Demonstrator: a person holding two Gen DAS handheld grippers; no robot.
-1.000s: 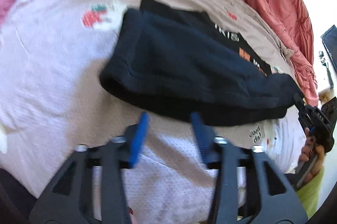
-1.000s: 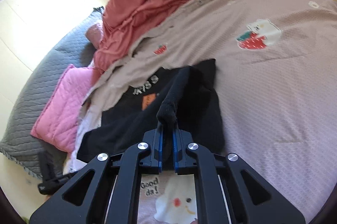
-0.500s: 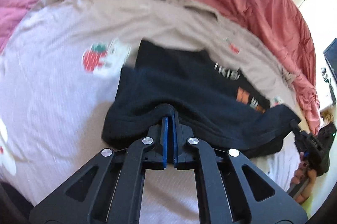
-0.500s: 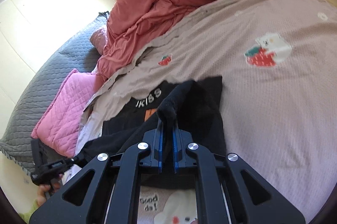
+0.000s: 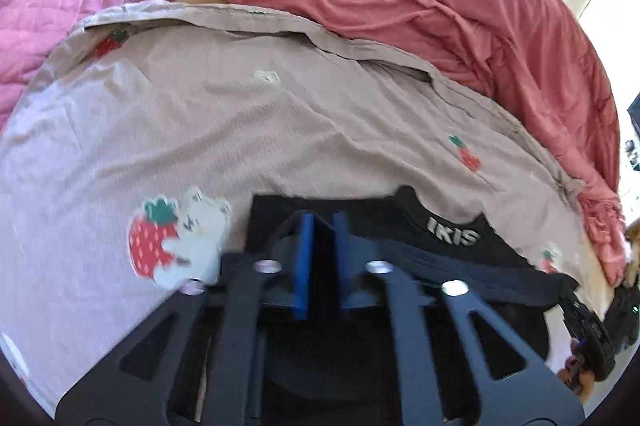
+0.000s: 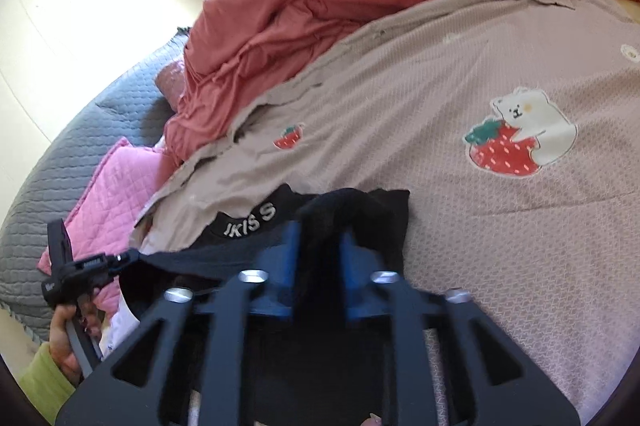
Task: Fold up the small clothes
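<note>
A small black shirt (image 5: pixel 448 246) with white letters at the neck lies on a beige bedspread; it also shows in the right wrist view (image 6: pixel 384 222). My left gripper (image 5: pixel 322 226) is shut on a fold of the black shirt at its lower edge and holds it raised over the shirt. My right gripper (image 6: pixel 320 230) is shut on the other end of the same edge, a bunch of black cloth standing up between its blue pads. The edge stretches between both grippers. The left gripper also shows in the right wrist view (image 6: pixel 120 260), and the right gripper in the left wrist view (image 5: pixel 580 310).
The beige bedspread (image 5: pixel 200 129) has strawberry and bear prints (image 6: pixel 516 137). A red-orange duvet (image 5: pixel 440 5) is bunched along its far side. A pink quilted pillow (image 6: pixel 116 185) and a grey quilt (image 6: pixel 60 161) lie at one end.
The left gripper was open a second ago and has shut on the shirt's edge. Both grippers have lifted the edge and carried it forward toward the neck, covering the orange print.
</note>
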